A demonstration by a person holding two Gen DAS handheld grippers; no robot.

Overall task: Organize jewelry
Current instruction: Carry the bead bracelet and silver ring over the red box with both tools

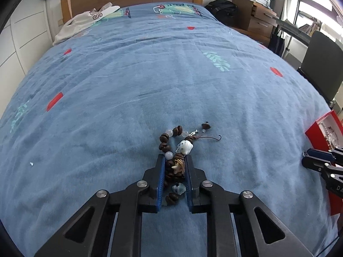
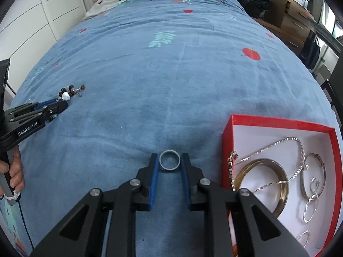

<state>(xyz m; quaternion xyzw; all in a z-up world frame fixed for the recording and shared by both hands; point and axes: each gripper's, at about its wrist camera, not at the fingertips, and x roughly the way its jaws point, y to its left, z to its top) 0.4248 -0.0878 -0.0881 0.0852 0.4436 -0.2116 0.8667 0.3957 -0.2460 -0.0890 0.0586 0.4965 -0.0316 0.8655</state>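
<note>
A brown and white beaded bracelet [image 1: 174,147] with a white charm lies on the blue bedspread. My left gripper [image 1: 174,160] is shut on its near part; the far beads trail ahead of the tips. It also shows in the right wrist view [image 2: 68,93], at the left gripper [image 2: 56,105]. A grey metal ring [image 2: 169,160] lies flat on the bedspread between the tips of my right gripper [image 2: 169,157]; the jaws touch or nearly touch its sides. A red box [image 2: 233,122] with a white inside holds a gold bangle [image 2: 263,184], a silver chain and silver hoops, right of it.
A white garment [image 1: 85,19] lies by the wooden headboard. A black bag [image 1: 223,8] and wooden drawers [image 1: 255,15] stand right of the bed. A dark chair [image 1: 321,64] is at the right edge. The red box's corner [image 1: 321,126] shows beside my right gripper [image 1: 308,160].
</note>
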